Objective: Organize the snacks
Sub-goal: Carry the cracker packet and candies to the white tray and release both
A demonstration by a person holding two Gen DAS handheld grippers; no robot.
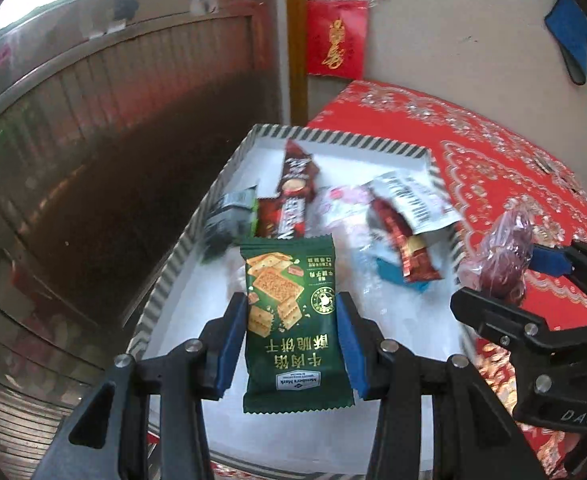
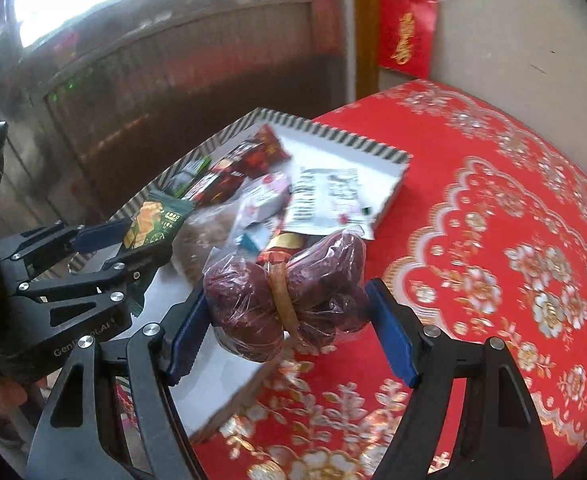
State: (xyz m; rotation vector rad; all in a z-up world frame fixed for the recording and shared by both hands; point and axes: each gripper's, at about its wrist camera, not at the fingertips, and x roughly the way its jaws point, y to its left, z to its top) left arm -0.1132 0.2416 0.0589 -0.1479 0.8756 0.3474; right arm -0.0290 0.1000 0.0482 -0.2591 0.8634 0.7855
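Observation:
My left gripper (image 1: 291, 340) is shut on a green cracker packet (image 1: 289, 312), held above the white tray with the striped rim (image 1: 165, 280). My right gripper (image 2: 289, 320) is shut on a clear plastic-wrapped pack of dark red dates (image 2: 285, 296) with a tan band round its middle, hanging over the tray's near right edge. From the left wrist view the date pack (image 1: 501, 260) and the right gripper (image 1: 505, 280) show at the right. From the right wrist view the left gripper (image 2: 121, 240) with the green packet (image 2: 153, 224) shows at the left. Several snack packets lie in the tray (image 2: 389, 156).
The tray sits at the left end of a table under a red flowered cloth (image 2: 493, 240). Inside it lie dark red bar packets (image 1: 293, 196), a white barcode packet (image 1: 417, 200) and a small red packet (image 1: 409, 248). A brown door and a wall with red paper hangings (image 1: 335, 40) stand behind.

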